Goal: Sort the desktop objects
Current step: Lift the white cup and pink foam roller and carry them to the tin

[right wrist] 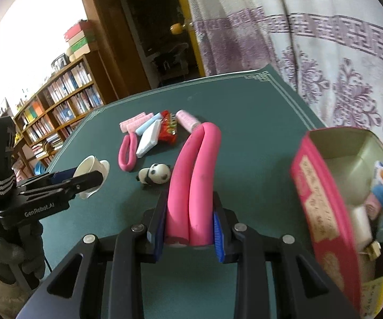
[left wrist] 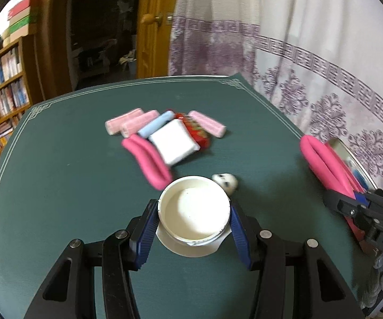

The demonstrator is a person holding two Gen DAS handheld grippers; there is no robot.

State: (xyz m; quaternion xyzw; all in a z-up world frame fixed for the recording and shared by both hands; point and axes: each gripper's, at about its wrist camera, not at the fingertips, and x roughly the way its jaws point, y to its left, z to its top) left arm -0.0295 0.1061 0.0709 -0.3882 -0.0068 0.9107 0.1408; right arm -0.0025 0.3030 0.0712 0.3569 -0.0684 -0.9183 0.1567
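Trouble looked likeliest at the right tool [right wrist: 188, 228], clamped on a folded pink foam roller [right wrist: 195, 175] just beside the open tin [right wrist: 321, 194]: its long free end might snag the rim. Left tool [left wrist: 194, 228] gripped a white cup [left wrist: 194, 208] above the desk [left wrist: 58, 186].
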